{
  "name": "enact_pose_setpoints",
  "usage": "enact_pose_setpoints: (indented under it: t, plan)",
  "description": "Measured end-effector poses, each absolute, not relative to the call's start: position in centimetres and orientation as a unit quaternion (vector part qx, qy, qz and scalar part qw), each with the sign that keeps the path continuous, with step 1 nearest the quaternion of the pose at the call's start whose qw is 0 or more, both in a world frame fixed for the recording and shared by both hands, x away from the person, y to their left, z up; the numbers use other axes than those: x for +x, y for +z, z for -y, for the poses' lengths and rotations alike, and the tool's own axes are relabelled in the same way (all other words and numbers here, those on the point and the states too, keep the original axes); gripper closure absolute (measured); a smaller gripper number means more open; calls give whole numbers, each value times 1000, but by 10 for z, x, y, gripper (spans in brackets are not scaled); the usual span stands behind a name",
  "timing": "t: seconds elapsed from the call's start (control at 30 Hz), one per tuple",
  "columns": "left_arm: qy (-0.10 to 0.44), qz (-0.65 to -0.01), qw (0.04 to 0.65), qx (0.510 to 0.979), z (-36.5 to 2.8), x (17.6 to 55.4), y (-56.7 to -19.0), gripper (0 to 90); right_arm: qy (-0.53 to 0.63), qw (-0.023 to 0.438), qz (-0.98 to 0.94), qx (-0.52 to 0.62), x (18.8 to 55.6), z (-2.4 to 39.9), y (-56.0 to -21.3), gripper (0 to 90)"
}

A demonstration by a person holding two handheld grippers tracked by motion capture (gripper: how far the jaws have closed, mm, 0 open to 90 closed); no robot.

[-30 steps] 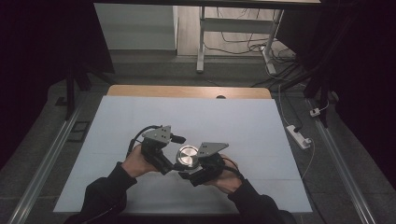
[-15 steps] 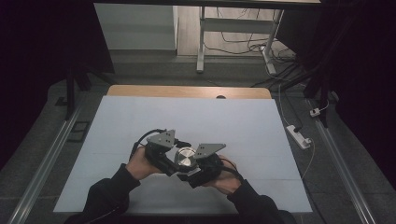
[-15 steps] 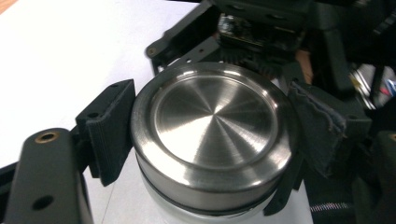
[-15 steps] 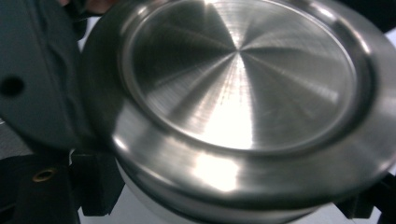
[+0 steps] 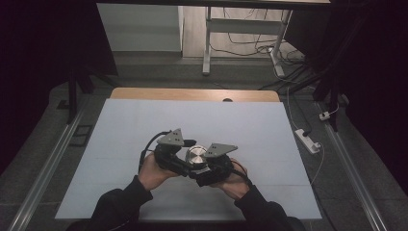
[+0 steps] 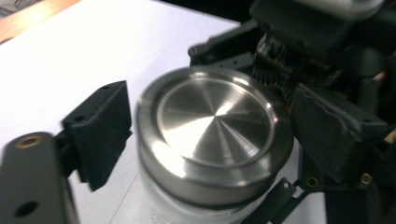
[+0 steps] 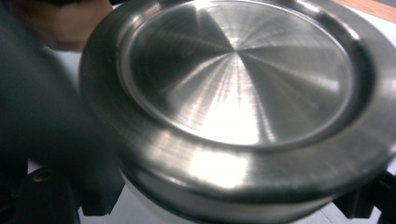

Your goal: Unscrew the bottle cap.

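jar (image 5: 196, 159): upright on tabletop (image 5: 269, 139), steel lid (image 6: 212, 123) up, axis vertical | right gripper (image 5: 211, 166): fingers clamped on jar below lid | left gripper (image 5: 179, 155): fingers straddle lid, near pad (image 6: 100, 128) just off rim, nearer to lid | change: left fingers just reopened after closing on lid

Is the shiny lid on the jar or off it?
On. The metal lid sits flat over the clear jar, with no gap showing under its rim.
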State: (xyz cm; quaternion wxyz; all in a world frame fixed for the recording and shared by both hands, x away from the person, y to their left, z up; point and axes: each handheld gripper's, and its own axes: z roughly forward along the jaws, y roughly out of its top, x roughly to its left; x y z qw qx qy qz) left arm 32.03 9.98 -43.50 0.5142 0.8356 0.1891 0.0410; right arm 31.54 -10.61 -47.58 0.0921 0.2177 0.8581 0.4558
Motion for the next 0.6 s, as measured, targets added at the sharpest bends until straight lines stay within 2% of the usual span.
enact_pose_setpoints:
  t: [0.23, 0.4, 0.6]
  plan:
    - [39, -137, 502, 853, -115, 321, -428, 90, 463, 68, -864, 187, 314, 106, -475, 146]
    - [13, -89, 492, 866, -115, 321, -431, 93, 464, 48, -872, 152, 307, 101, -475, 145]
    - [0, -61, 479, 876, -108, 320, -437, 156, 461, 41, -876, 134, 303, 97, -476, 146]
